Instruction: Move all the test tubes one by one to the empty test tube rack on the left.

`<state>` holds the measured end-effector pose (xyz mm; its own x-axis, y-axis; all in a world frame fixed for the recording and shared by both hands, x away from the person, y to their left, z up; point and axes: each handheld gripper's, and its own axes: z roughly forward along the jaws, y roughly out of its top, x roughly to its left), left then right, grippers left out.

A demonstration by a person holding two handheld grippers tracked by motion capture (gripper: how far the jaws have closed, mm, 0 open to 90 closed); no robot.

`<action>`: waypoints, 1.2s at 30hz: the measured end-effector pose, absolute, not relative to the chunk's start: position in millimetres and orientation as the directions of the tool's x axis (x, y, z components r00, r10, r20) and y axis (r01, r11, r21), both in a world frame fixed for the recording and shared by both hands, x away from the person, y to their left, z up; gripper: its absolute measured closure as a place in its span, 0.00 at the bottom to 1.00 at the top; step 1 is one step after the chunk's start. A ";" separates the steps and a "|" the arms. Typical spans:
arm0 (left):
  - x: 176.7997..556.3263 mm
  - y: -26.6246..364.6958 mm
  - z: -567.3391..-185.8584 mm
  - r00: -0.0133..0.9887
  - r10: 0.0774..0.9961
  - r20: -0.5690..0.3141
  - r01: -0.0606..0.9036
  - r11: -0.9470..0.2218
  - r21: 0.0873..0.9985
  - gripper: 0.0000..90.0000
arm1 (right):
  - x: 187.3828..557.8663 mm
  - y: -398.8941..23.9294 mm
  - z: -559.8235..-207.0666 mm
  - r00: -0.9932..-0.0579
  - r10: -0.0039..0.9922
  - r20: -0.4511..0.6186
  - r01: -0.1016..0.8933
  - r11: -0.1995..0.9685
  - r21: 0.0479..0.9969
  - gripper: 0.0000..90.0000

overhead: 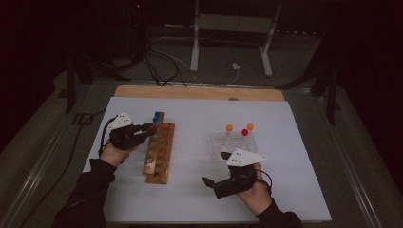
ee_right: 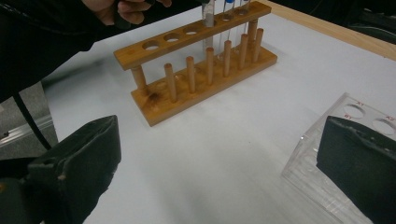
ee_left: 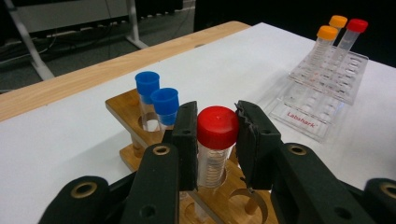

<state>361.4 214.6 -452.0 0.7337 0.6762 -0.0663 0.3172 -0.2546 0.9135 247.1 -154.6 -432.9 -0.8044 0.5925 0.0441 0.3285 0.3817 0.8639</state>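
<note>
Blue-capped tubes (ee_left: 156, 100) beside red-capped tube (ee_left: 216, 140) — touching.

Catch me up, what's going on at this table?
A person is working test tubes with a hand-held gripper in each hand. The left hand-held gripper is clamped on a red-capped tube seated in a hole of the wooden rack, next to two blue-capped tubes. The right hand-held gripper hangs open over the table near the clear plastic rack, which holds two orange-capped tubes and another red one.
</note>
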 end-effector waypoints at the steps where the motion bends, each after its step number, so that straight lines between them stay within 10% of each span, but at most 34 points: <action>1: 361.5 215.0 -451.9 0.734 0.676 -0.067 0.318 -0.256 0.913 0.80 | 247.1 -154.6 -432.9 -0.804 0.592 0.045 0.329 0.382 0.864 0.00; 13: 362.5 216.1 -449.2 0.738 0.669 -0.093 0.349 -0.260 0.900 0.78 | 247.0 -156.7 -430.0 -0.806 0.590 0.053 0.328 0.370 0.869 0.00; 24: 331.1 217.9 -432.8 0.781 0.616 -0.102 0.301 -0.228 0.926 0.21 | 255.3 -183.8 -410.2 -0.762 0.646 0.050 0.322 0.311 0.894 0.00; 36: 300.4 216.1 -425.0 0.808 0.578 -0.117 0.285 -0.208 0.936 0.08 | 278.4 -230.0 -406.7 -0.632 0.771 0.075 0.406 0.247 0.880 0.03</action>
